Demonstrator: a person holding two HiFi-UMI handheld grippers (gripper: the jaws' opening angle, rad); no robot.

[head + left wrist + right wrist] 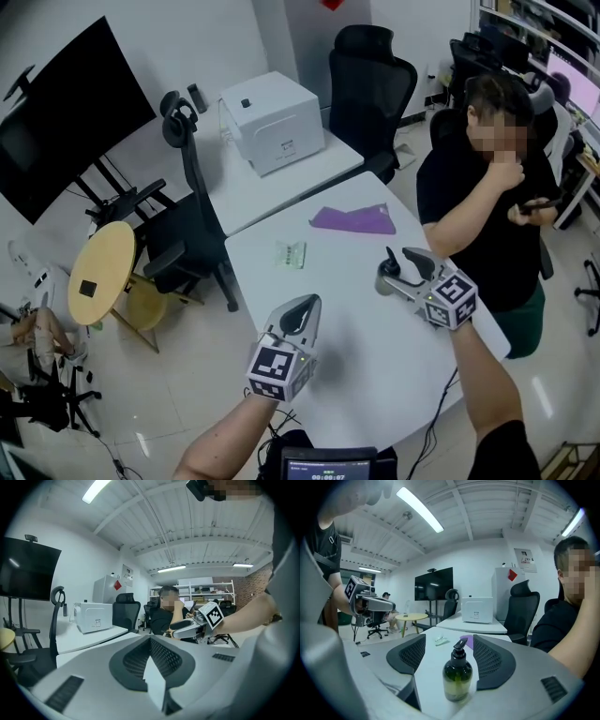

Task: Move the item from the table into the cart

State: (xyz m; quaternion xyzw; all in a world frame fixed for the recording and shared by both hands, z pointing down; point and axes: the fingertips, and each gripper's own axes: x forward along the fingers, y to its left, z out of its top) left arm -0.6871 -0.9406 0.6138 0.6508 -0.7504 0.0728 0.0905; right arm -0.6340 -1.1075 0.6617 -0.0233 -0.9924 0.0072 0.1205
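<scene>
Pump bottle point(457, 677) stands upright near the table's point(356, 328) right edge, long axis vertical, nozzle angled toward the right jaw. It sits untouched between the released jaws of the right gripper point(403, 258). Left gripper point(302, 314) is clenched and empty.

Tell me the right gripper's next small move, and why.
Probably close the right gripper on the bottle. The bottle stands upright on the table between the open jaws, well inside the pads, and neither pad touches it yet. It has to be gripped before it can be lifted off the table.
</scene>
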